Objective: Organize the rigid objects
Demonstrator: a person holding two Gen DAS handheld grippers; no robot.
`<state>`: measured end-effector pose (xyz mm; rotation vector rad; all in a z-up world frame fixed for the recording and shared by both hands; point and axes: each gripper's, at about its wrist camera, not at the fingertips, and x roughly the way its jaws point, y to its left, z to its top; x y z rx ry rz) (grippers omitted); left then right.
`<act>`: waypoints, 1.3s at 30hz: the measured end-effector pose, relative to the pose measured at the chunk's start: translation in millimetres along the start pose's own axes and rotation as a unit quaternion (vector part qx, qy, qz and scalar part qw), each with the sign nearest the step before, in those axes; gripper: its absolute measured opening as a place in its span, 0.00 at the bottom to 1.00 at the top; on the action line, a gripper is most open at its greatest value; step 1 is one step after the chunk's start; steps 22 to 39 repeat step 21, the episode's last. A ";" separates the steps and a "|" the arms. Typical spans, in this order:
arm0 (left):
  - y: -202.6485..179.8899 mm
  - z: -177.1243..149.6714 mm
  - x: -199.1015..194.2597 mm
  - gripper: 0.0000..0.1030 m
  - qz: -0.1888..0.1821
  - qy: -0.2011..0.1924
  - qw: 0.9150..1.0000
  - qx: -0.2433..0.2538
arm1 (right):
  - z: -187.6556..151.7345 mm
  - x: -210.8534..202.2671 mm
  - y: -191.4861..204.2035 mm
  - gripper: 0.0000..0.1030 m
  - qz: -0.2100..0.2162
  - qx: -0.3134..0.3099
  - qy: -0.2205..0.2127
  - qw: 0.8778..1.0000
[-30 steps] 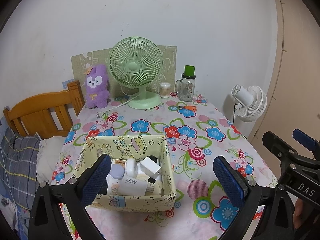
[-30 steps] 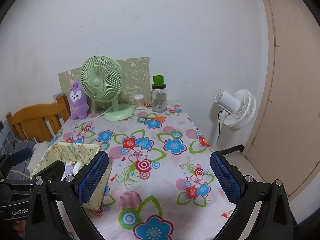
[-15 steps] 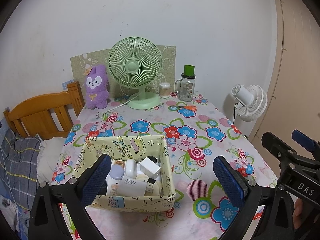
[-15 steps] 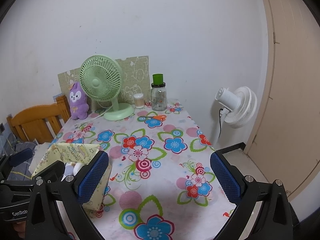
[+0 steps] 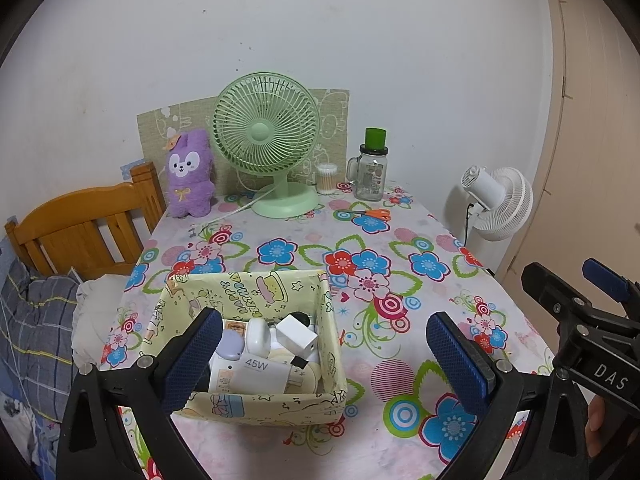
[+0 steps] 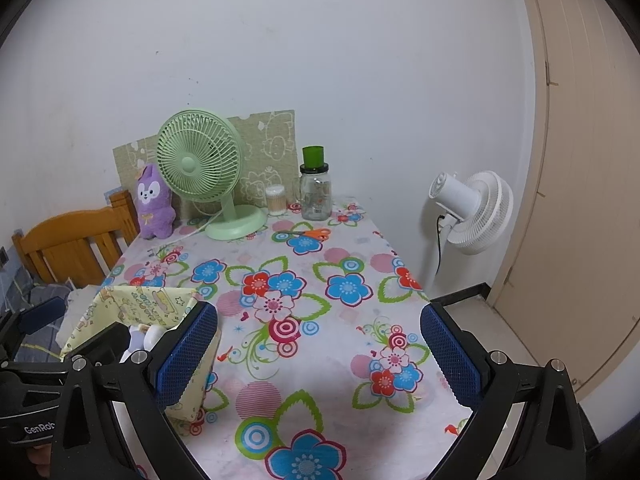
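A pale yellow patterned box (image 5: 256, 288) stands on the flowered tablecloth near the table's front left. Inside lie several small rigid items: a white 45W charger (image 5: 256, 374), a white cube adapter (image 5: 297, 335), a lilac case (image 5: 231, 348). My left gripper (image 5: 320, 356) hovers open above the table's front edge, its left finger over the box, nothing between the pads. My right gripper (image 6: 318, 352) is open and empty over the table's middle; the box (image 6: 132, 308) shows at its left, partly hidden by the left gripper's body. Orange-handled scissors (image 5: 366, 213) lie toward the back.
At the back stand a green desk fan (image 5: 266, 136), a purple plush toy (image 5: 188, 174), a cotton-swab tub (image 5: 327, 178) and a glass jar with green lid (image 5: 372, 168). A wooden chair (image 5: 76, 224) is at left; a white floor fan (image 5: 500, 204) and door at right.
Both grippers have risen or pulled back very slightly; the scene sits marginally lower in view. Nothing on the table has moved and both stay open.
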<state>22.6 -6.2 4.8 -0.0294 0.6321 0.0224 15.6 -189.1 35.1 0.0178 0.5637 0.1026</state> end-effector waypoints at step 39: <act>7.2 4.1 2.7 1.00 0.001 -0.001 1.000 0.003 | 0.6 3.1 7.0 0.99 -0.008 0.002 -0.003 1.000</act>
